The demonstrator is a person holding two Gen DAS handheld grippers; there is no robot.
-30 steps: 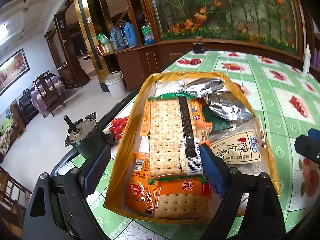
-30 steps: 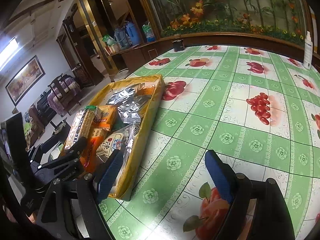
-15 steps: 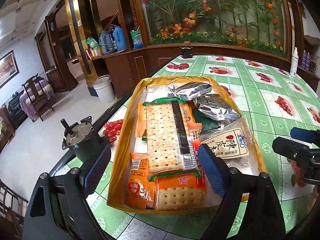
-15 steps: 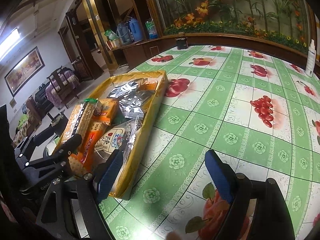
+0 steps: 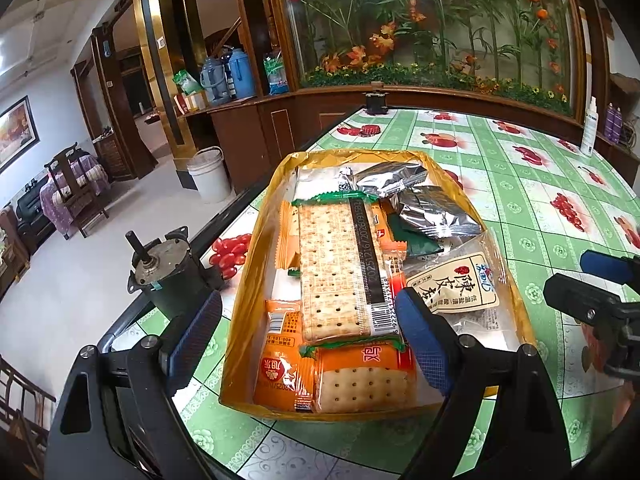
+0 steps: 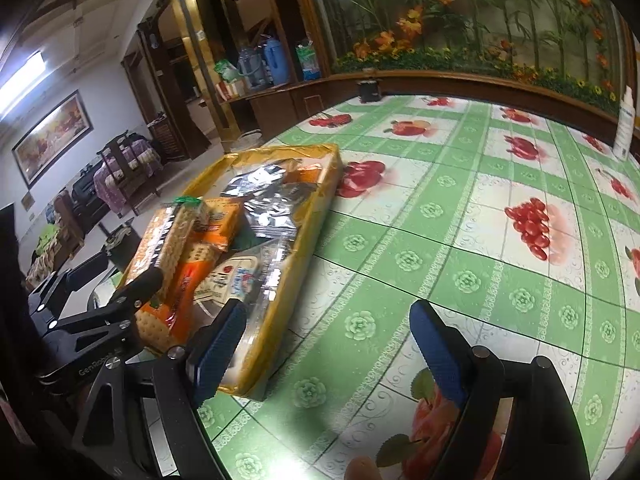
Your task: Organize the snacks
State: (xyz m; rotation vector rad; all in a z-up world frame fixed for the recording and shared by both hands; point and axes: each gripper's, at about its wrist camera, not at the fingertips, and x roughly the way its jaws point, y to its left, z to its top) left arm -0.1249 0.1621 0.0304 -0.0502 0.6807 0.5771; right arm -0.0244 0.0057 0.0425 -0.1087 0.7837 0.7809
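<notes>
The left gripper (image 5: 310, 338) hangs over the near end of a yellow tray (image 5: 256, 264) with its blue-padded jaws spread wide and nothing between them. Its right finger pad (image 5: 422, 340) sits above the near edge of a long cracker pack (image 5: 336, 268) but does not clamp it. That pack lies on top of the pile, along the tray. Under its near end lie an orange cracker pack (image 5: 360, 378) and an orange wafer packet (image 5: 278, 368). To the right is a clear bag with a Chinese label (image 5: 460, 284), and beyond it two silver foil packets (image 5: 432, 212), the farther one near the tray's far wall.

Only the left wrist view shows a small grey motor (image 5: 160, 268) standing at the table's left edge, just beside the tray, and a white bucket (image 5: 208, 176) on the floor beyond.

The right gripper (image 6: 324, 348) is likewise wide open and empty, low over the green fruit-print tablecloth (image 6: 460, 208). Its left finger pad (image 6: 218, 344) overlaps the tray's near right corner, though I cannot tell whether it touches. This view shows the tray (image 6: 308, 232) from the side, the cracker pack (image 6: 168, 236) riding high above the rim, and the left gripper (image 6: 100, 304) beside it. It also shows the bare cloth to the right of the tray, out to a white bottle (image 6: 624, 124) at the far edge.
</notes>
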